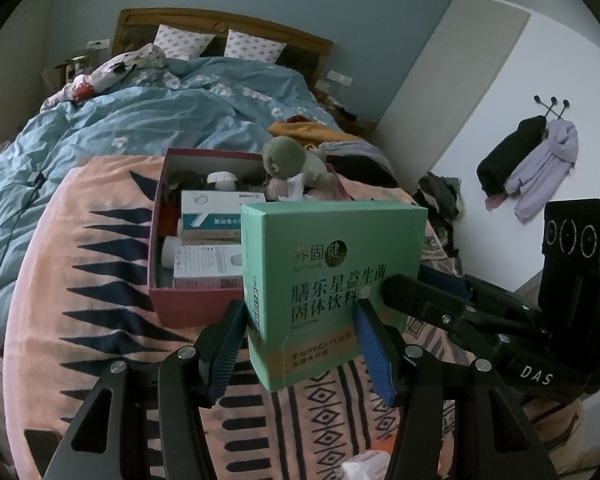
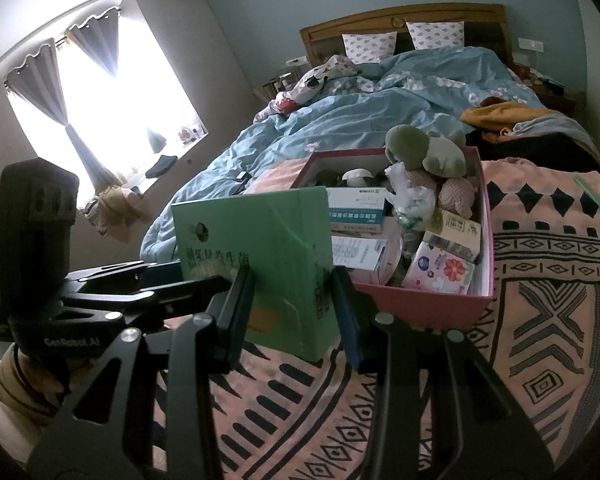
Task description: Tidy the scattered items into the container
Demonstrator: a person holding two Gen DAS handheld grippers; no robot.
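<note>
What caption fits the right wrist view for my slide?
Both grippers hold the green box upright before the packed pink container on the patterned blanket.

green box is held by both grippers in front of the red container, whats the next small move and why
Probably carry the green box forward and slightly up over the near wall of the red container. Both the left gripper and right gripper are shut on it, holding it upright above the patterned blanket, short of the container. The container looks crowded, so it may have to rest on the boxes inside.
</note>
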